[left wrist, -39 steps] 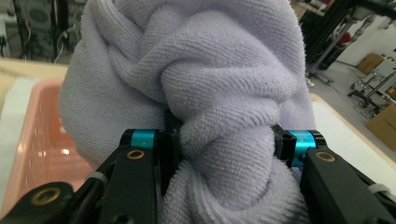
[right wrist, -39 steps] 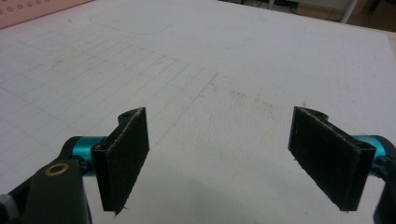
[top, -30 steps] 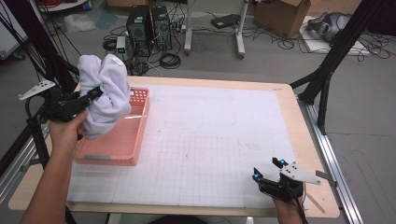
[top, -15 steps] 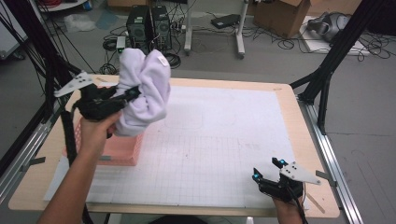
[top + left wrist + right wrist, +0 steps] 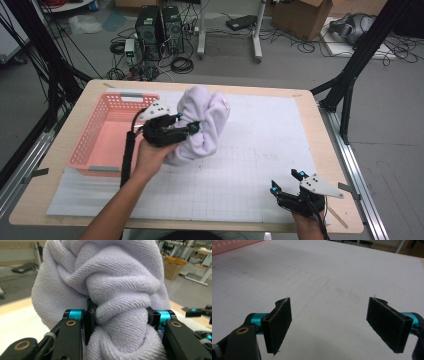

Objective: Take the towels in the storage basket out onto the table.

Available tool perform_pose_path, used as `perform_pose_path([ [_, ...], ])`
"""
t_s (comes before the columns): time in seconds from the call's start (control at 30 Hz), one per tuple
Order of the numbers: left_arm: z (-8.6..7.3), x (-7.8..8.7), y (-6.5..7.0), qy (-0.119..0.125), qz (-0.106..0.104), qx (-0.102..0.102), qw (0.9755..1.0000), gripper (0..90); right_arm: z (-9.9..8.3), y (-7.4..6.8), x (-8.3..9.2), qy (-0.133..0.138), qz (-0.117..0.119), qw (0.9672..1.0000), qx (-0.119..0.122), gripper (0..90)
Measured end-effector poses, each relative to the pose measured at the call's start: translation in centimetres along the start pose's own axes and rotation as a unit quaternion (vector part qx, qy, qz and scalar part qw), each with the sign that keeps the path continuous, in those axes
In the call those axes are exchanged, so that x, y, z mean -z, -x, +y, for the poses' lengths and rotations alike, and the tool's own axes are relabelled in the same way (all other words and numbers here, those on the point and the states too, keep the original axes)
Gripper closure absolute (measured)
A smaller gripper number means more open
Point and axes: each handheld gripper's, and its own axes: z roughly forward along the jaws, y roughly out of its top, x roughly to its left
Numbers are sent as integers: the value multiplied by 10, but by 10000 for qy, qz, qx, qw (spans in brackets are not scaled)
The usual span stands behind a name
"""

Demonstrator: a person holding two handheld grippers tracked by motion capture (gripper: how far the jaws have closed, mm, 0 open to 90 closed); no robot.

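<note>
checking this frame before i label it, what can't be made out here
- Left gripper: shut on the towel; in the left gripper view the bunched cloth hides the pad faces.
- Towel's lower edge: in the high view, the hand and gripper cover it, so whether it touches the mat is unclear.
- Basket: in the right gripper view, cut off at the top left corner.
- Right gripper: open; its body is cut off by the bottom edge.

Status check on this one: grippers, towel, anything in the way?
Left gripper shut on towel, bunched, above the mat beside pink basket. Right gripper open, nothing between its fingers. No obstruction seen.
</note>
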Motion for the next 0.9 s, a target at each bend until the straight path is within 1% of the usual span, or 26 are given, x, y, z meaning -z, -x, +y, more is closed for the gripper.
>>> perform_pose_path([
  [0.03,-5,-5,2,-79,-14,7,10000,559,0,0,0,3,-4,10000,-2,188],
  [0.1,-14,-15,6,-271,-63,-58,9996,558,0,0,0,4,-2,10000,0,188],
  [0.17,-21,-24,9,-386,-115,-114,9991,557,0,0,1,8,-7,10000,-37,188],
  [0.23,-26,-32,11,-485,-108,-154,9986,557,0,1,1,10,-11,10000,-26,188],
  [0.37,-34,-50,14,-722,-87,-108,9973,554,0,0,0,-7,-2,10000,-23,188],
  [0.43,-38,-59,16,-875,-2,-131,9961,548,0,0,-1,-14,7,10000,3,188],
  [0.53,-44,-73,16,-1082,193,-138,9938,536,0,0,-1,-25,6,10000,-2,188],
  [0.57,-47,-77,14,-1139,202,-84,9933,524,0,0,-1,-27,8,10000,-5,188],
  [0.6,-49,-80,12,-1204,118,-11,9927,504,0,0,-1,-12,9,10000,-39,188],
  [0.63,-52,-82,10,-1266,-4,68,9919,402,0,0,0,-20,19,10000,-33,188],
  [0.67,-54,-84,10,-1333,12,129,9910,402,0,0,0,-20,19,10000,-33,188],
  [0.7,-54,-84,11,-1432,141,86,9896,224,0,1,-1,-7,10,10000,-10,188],
  [0.73,-54,-82,12,-1367,198,76,9904,207,0,1,-1,-12,8,10000,-17,188],
  [0.77,-52,-76,12,-1193,254,46,9925,210,0,2,-1,-13,9,10000,-41,189],
  [0.8,-50,-70,12,-1000,281,8,9946,194,0,2,0,-7,10,10000,-46,188],
  [0.83,-48,-62,12,-804,298,15,9963,194,0,2,0,-7,10,10000,-46,188],
  [0.9,-45,-45,9,-516,354,26,9980,185,0,2,0,-1,0,10000,-48,188],
])
